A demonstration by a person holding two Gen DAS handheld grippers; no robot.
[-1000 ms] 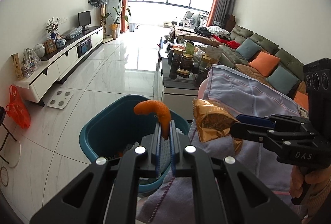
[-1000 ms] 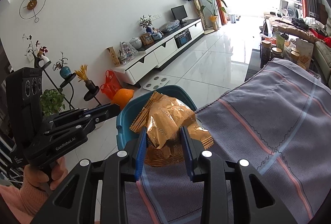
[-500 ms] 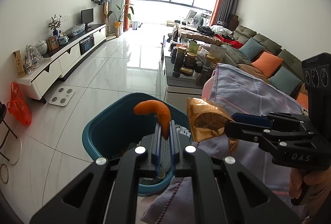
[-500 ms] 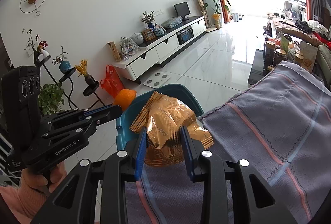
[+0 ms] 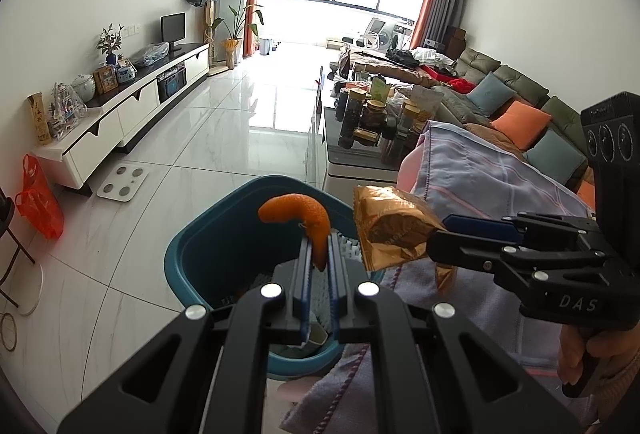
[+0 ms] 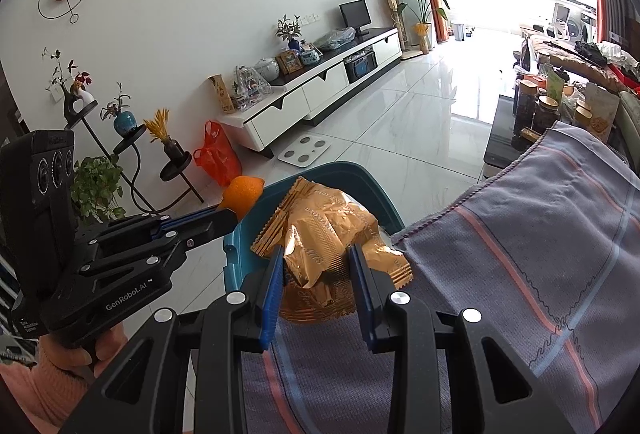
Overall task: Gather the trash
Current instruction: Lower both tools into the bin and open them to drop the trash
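My left gripper [image 5: 319, 248] is shut on a curled orange peel [image 5: 298, 213] and holds it over the teal trash bin [image 5: 208, 234]. The peel also shows in the right wrist view [image 6: 243, 191], at the left gripper's tip [image 6: 230, 211]. My right gripper [image 6: 316, 258] is shut on a crumpled gold snack wrapper [image 6: 320, 230], held at the bin's rim [image 6: 360, 177] beside the table edge. In the left wrist view the wrapper [image 5: 390, 226] hangs just right of the bin, at the right gripper's tip [image 5: 434, 234].
A grey-purple striped cloth [image 6: 540, 254] covers the table to the right of the bin. A coffee table with jars [image 5: 372, 121] stands beyond it, with a sofa [image 5: 512, 101] at the right. A white TV cabinet [image 5: 120, 113], a scale [image 5: 122, 183] and an orange bag [image 5: 40, 201] lie left.
Both grippers have shifted slightly toward the bin, still holding the peel and the wrapper. The wrapper has come a little closer to the bin's rim.
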